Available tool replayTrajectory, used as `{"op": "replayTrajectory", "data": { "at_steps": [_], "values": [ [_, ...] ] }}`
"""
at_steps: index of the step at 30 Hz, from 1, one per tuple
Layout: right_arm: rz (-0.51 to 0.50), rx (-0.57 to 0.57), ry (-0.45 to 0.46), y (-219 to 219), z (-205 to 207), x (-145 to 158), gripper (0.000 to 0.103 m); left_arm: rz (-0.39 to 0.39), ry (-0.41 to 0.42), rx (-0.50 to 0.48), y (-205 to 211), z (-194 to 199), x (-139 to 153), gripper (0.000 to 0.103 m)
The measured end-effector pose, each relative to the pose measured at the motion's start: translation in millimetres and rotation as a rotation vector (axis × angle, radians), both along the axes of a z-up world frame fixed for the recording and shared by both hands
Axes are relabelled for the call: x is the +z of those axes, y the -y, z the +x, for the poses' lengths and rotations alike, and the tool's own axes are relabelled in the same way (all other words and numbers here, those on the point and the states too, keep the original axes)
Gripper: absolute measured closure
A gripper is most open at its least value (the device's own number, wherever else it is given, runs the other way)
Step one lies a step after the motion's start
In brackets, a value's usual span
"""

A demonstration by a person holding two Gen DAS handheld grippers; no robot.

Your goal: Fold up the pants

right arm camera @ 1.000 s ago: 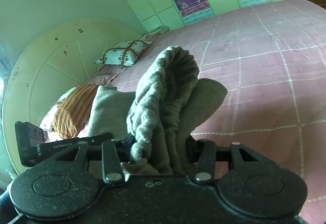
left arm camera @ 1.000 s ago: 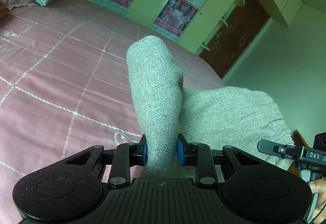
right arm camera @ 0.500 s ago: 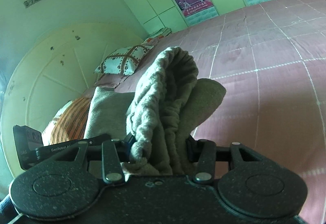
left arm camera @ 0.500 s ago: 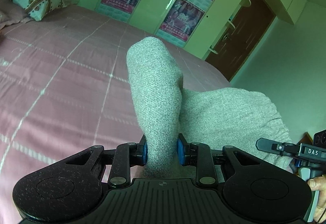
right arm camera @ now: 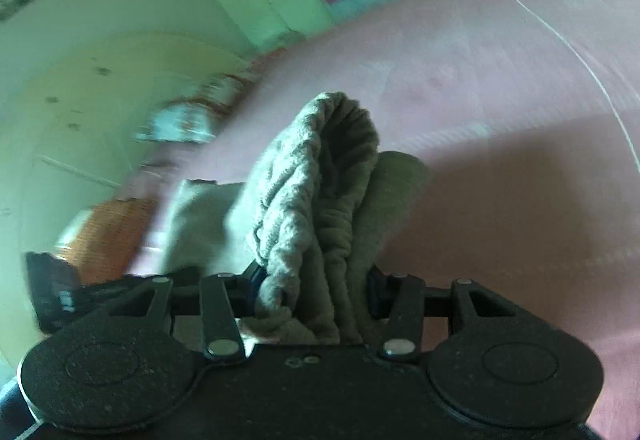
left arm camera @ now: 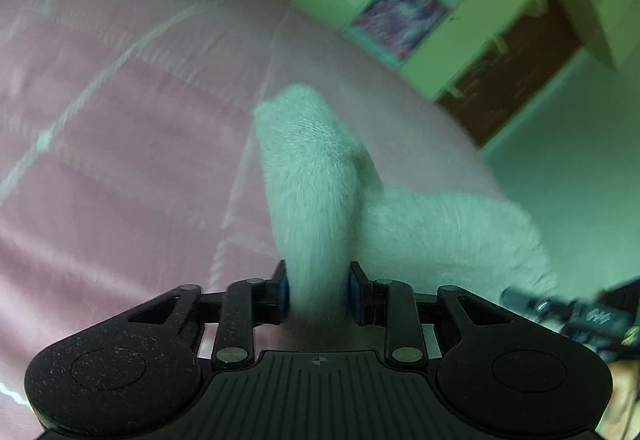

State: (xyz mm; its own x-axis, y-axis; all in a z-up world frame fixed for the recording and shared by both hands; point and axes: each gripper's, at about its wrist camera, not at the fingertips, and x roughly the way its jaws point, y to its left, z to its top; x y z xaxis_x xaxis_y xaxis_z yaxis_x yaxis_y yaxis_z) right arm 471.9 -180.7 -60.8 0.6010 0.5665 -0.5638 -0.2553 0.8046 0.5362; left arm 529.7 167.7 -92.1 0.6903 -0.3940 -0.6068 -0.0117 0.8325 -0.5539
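The grey knit pants point(left arm camera: 312, 176) are held up over the pink bed. My left gripper point(left arm camera: 318, 292) is shut on a bunched fold of them, and more grey cloth point(left arm camera: 452, 232) hangs to the right. My right gripper point(right arm camera: 314, 288) is shut on the gathered elastic waistband point(right arm camera: 320, 184). The rest of the pants point(right arm camera: 200, 224) stretches left toward the other gripper, whose body point(right arm camera: 56, 288) shows at the left edge. The right gripper's body point(left arm camera: 576, 314) shows at the right edge of the left wrist view. Both views are motion-blurred.
The pink quilted bedspread point(left arm camera: 120, 160) fills the ground below both grippers. A patterned pillow point(right arm camera: 180, 120) and an orange striped cushion point(right arm camera: 108, 232) lie by the round headboard point(right arm camera: 80, 88). Green wardrobes with posters point(left arm camera: 404, 12) and a brown door point(left arm camera: 516, 64) stand beyond the bed.
Both grippers have swung with the pants still clamped; the views now tilt down toward the bed and are blurred. The grips on the cloth are unchanged.
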Motion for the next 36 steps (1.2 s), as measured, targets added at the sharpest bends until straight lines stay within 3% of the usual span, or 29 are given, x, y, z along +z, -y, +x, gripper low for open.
{"op": "replayTrajectory", "data": {
  "at_steps": [1,2,4,7,10,14,16,18,21,23,26,28,29,31,36],
  "values": [
    [-0.022,-0.064,-0.096,10,10,-25,0.051,0.005,-0.028,0.02,-2,3,-11,0.046],
    [0.0,-0.085,-0.156,20,15,-44,0.05,-0.009,-0.013,0.016,-3,2,-18,0.045],
    [0.085,-0.079,-0.136,32,11,-52,0.05,-0.014,0.002,0.01,-3,-1,-19,0.045],
    [0.028,-0.076,-0.107,26,-1,-38,0.04,0.066,0.009,0.001,-3,-5,-3,0.044],
    [-0.012,-0.089,-0.047,28,-12,-15,0.04,0.142,0.068,-0.003,-4,-21,21,0.044],
    [-0.006,-0.121,0.102,37,-27,23,0.058,0.131,0.144,-0.026,-1,-43,51,0.044],
    [0.036,-0.075,0.149,32,-33,37,0.077,0.119,0.171,-0.037,5,-45,60,0.044],
    [0.065,-0.017,0.143,23,-31,39,0.08,0.119,0.174,-0.056,13,-47,59,0.044],
    [0.017,0.024,0.087,13,-30,19,0.084,0.134,0.122,-0.069,25,-53,37,0.044],
    [-0.087,-0.012,0.003,12,-22,-8,0.103,0.182,0.076,-0.073,29,-53,16,0.044],
    [0.04,-0.047,-0.044,33,-19,-22,0.103,0.213,0.101,-0.096,31,-58,18,0.044],
    [0.014,-0.033,-0.016,28,-23,-10,0.103,0.215,0.129,-0.083,27,-55,34,0.044],
    [-0.007,-0.018,0.025,24,-25,0,0.095,0.223,0.157,-0.08,26,-56,42,0.044],
    [-0.014,-0.002,0.092,17,-20,17,0.091,0.231,0.191,-0.083,23,-42,56,0.044],
    [-0.02,-0.017,0.104,-7,22,20,0.091,0.209,0.149,-0.021,16,11,49,0.044]
  ]
}}
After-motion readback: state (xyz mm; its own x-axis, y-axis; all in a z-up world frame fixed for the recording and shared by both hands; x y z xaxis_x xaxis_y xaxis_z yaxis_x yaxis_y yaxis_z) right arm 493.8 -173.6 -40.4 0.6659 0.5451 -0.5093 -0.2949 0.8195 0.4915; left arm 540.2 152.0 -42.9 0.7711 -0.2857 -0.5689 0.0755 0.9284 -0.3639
